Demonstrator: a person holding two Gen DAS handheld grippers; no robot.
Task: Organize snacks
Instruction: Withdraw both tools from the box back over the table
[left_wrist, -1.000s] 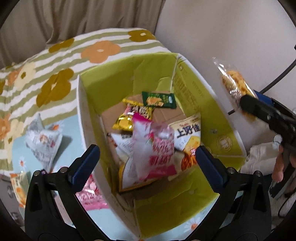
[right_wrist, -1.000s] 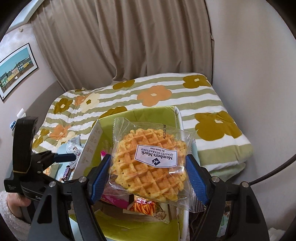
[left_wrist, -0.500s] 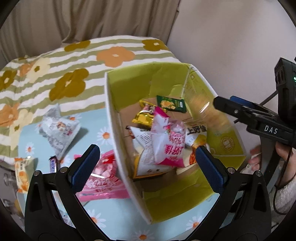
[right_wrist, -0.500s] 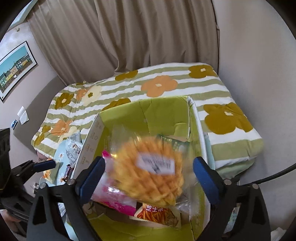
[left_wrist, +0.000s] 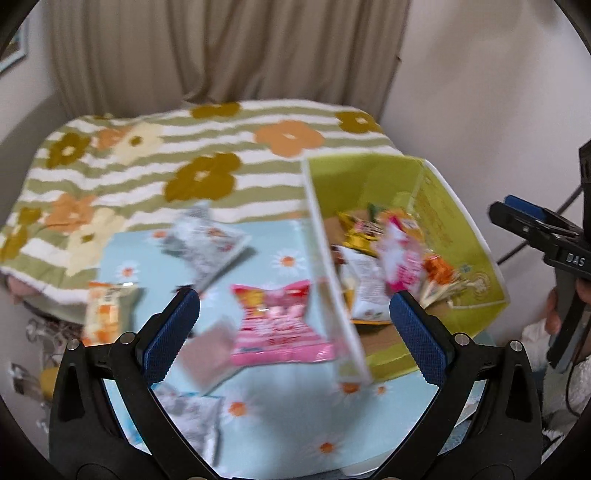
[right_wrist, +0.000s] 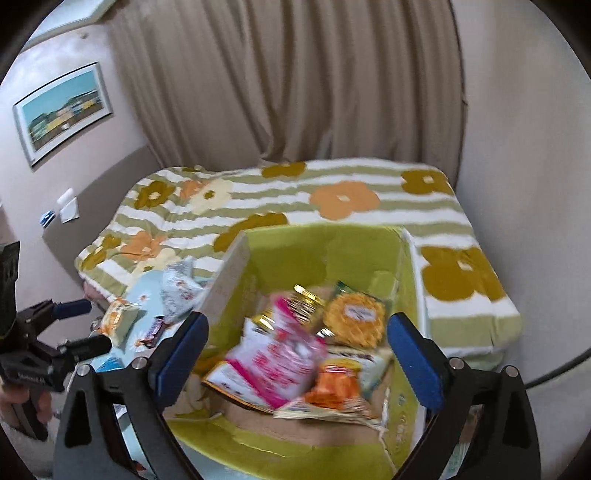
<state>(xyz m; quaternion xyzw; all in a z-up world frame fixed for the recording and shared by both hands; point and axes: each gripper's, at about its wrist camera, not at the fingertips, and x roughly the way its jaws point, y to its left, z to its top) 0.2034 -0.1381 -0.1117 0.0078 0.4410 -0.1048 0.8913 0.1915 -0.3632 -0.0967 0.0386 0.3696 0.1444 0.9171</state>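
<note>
Left wrist view:
- Left gripper (left_wrist: 294, 314), black frame with blue pads: jaws wide, nothing between them; it hangs over the light blue daisy-print cloth (left_wrist: 280, 406).
- Pink snack packet (left_wrist: 277, 325): flat on the cloth, just beside the box's near-left wall, in the gap seen between the pads.
- Grey-white foil snack bag (left_wrist: 207, 240): on the cloth near its far edge, apart from the pink packet.
- Orange-and-white snack packet (left_wrist: 105, 310): at the cloth's left edge.
- Second grey-white packet (left_wrist: 188, 413): at the cloth's near edge, partly hidden by the left finger; print blurred.
- Lime-green open cardboard box (left_wrist: 454, 236): at the cloth's right edge, holding a heap of snack packets.
- Green-striped flower-print blanket (left_wrist: 184, 158): behind cloth and box.
- Right gripper (left_wrist: 532, 232): enters at the far right, held by a hand (left_wrist: 565, 306).

Right wrist view:
- Right gripper (right_wrist: 297, 354): jaws at full spread, holding nothing, above the box (right_wrist: 317, 258).
- Round waffle in clear wrapper (right_wrist: 354, 319): lying inside the box toward its far-right corner, on top of other packets.
- Pink-and-white snack bag (right_wrist: 277, 354): centre of the box, overlapping an orange packet (right_wrist: 336, 387).
- Small dark chocolate bar (right_wrist: 153, 328): on the cloth left of the box.
- Framed picture (right_wrist: 62, 110): on the left wall; beige curtain (right_wrist: 288, 81) behind.
</note>
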